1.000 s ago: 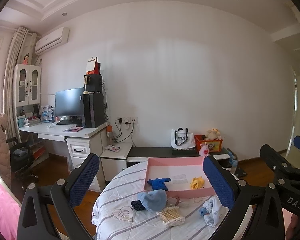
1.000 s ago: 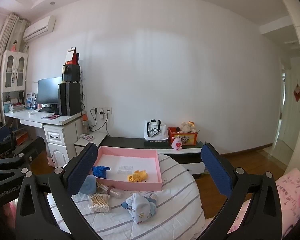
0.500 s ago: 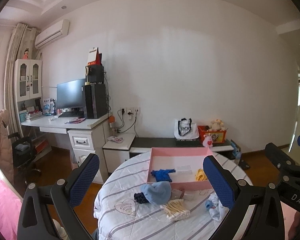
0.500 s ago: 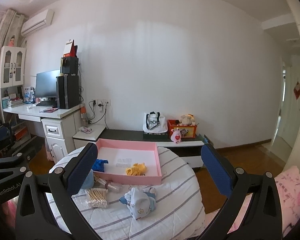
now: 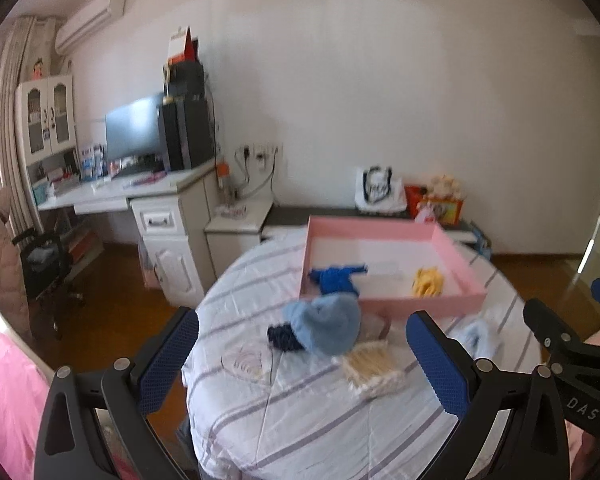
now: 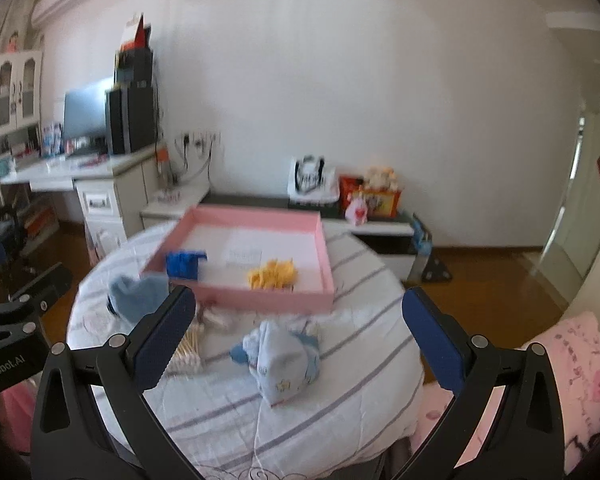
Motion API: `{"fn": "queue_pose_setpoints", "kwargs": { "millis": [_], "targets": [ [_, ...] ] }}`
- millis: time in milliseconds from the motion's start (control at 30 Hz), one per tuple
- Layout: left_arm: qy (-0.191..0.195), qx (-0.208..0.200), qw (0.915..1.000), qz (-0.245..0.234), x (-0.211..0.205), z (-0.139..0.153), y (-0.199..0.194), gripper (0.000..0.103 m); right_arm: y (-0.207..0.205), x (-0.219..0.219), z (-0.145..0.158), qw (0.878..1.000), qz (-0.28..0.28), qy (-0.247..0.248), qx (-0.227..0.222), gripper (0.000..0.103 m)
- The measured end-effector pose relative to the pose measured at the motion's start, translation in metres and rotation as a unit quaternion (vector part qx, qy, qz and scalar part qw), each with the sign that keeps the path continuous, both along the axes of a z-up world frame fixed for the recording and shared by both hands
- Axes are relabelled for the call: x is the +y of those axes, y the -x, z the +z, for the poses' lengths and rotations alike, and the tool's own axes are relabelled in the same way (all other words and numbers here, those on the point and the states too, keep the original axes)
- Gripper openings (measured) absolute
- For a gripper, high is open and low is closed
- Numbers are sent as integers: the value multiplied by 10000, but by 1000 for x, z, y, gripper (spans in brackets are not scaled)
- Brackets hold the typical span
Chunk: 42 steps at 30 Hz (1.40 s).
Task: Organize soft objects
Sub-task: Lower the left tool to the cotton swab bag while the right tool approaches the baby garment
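I see the tray at the table's far side, two cloths inside; before it lie a hat, swabs and bundled cloth.

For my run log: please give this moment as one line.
left claw: open | right claw: open | pink tray: blue, yellow items inside | blue hat: outside tray

One pink tray is sitting on one round bench near the middle of the frame. Two cloth pieces are lying inside the tray: one blue at its left, one yellow at its right. Three more soft items are resting below the tray: one light blue hat, one dark blue cloth, and one patterned baby garment. One bundle of cotton swabs is lying there too.
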<state>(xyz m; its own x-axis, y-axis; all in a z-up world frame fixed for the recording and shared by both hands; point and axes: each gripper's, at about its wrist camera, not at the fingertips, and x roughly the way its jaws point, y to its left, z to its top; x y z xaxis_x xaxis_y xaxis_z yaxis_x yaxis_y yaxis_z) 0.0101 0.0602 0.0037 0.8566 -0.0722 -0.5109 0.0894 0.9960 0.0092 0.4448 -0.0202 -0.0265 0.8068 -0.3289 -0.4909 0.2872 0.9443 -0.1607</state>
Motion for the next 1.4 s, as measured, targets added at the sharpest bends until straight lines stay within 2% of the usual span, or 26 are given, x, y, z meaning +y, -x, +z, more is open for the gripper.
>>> {"fn": "queue_pose_setpoints", "kwargs": {
  "millis": [267, 400, 633, 733, 833, 967, 1133, 1233, 1333, 1400],
  "targets": [
    [-121, 825, 9963, 198, 2, -36, -45, 103, -36, -6, -62, 9951, -57, -98, 980, 103],
    [-112, 997, 9946, 282, 2, -44, -56, 103, -52, -12, -89, 9905, -107, -259, 1349, 103],
    [-233, 1267, 9916, 128, -8, -66, -70, 103, -78, -27, -122, 9829, -129, -752, 1676, 103],
    [-243, 1339, 9907, 48, -12, -74, -75, 103, -88, -34, -136, 9808, -200, -862, 1739, 103],
    [-249, 1402, 9898, -12, -17, -82, -83, 103, -89, -42, -144, 9814, -278, -982, 1625, 87],
    [-180, 1537, 9879, -138, -27, -92, -93, 103, -87, -48, -145, 9838, -192, -1035, 1453, 78],
    [9, 1704, 9849, -312, -43, -105, -112, 103, -82, -47, -147, 9873, 57, -866, 1328, 79],
    [124, 1731, 9847, -131, -43, -114, -124, 103, -80, -47, -149, 9893, 98, -780, 1228, 82],
    [258, 1810, 9831, -128, -43, -124, -137, 103, -85, -61, -154, 9851, 138, -1171, 1252, 91],
    [517, 1889, 9804, -238, -42, -131, -146, 103, -91, -69, -161, 9811, 101, -1375, 1360, 91]
  ]
}}
